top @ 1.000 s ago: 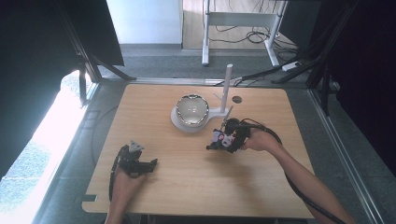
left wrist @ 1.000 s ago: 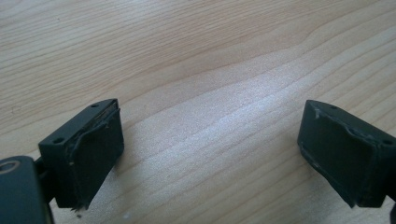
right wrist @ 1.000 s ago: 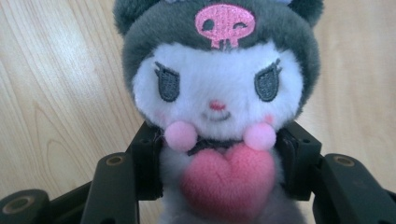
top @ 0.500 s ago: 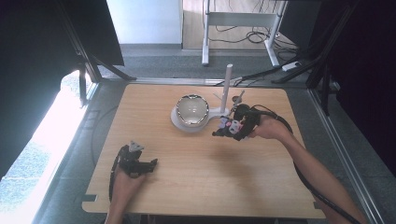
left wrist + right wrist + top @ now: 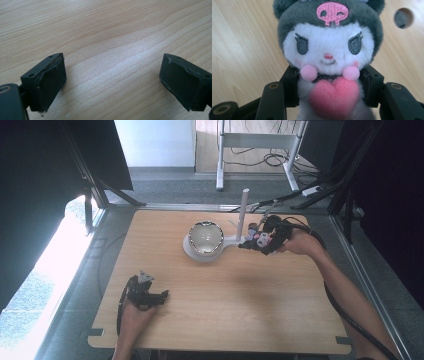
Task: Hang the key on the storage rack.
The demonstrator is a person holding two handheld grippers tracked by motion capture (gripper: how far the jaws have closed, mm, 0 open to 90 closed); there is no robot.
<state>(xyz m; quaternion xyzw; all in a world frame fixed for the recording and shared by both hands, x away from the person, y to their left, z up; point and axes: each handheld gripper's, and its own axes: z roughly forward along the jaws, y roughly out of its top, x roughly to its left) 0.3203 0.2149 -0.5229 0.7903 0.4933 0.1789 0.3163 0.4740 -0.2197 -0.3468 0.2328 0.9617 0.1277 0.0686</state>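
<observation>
In the right gripper view the grey-and-white plush doll with a pink heart (image 5: 328, 57) hides both jaw pads, its ears cut off at twelve o'clock.

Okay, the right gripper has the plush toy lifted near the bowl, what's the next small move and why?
Probably carry it a little further left, over the bowl, before opening. The right gripper is clamped on the plush toy, which hangs beside the bowl's rim, not above it. The left gripper rests open on the table.
</observation>
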